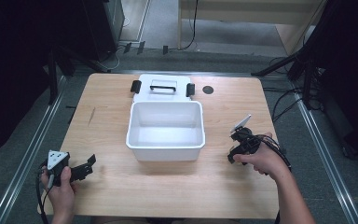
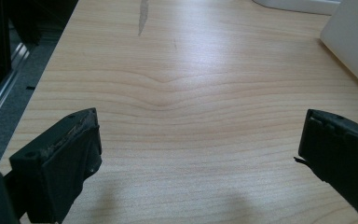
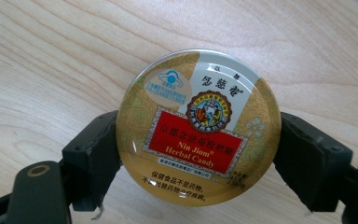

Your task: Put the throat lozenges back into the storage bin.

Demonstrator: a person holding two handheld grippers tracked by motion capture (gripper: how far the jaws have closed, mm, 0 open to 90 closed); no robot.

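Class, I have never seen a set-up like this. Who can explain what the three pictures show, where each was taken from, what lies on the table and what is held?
A person sits at a wooden table with a hand-held gripper in each hand; there is no robot arm. The high view looks down from above. The other two come from cameras riding on the grippers, looking along their black fingers.

On the table stands an open white tub, with its lid lying behind it.

The left gripper hangs open over bare wood near the tub. The right gripper is shut on a round herbal candy tin, its fingers pressing on either side, label facing the camera.
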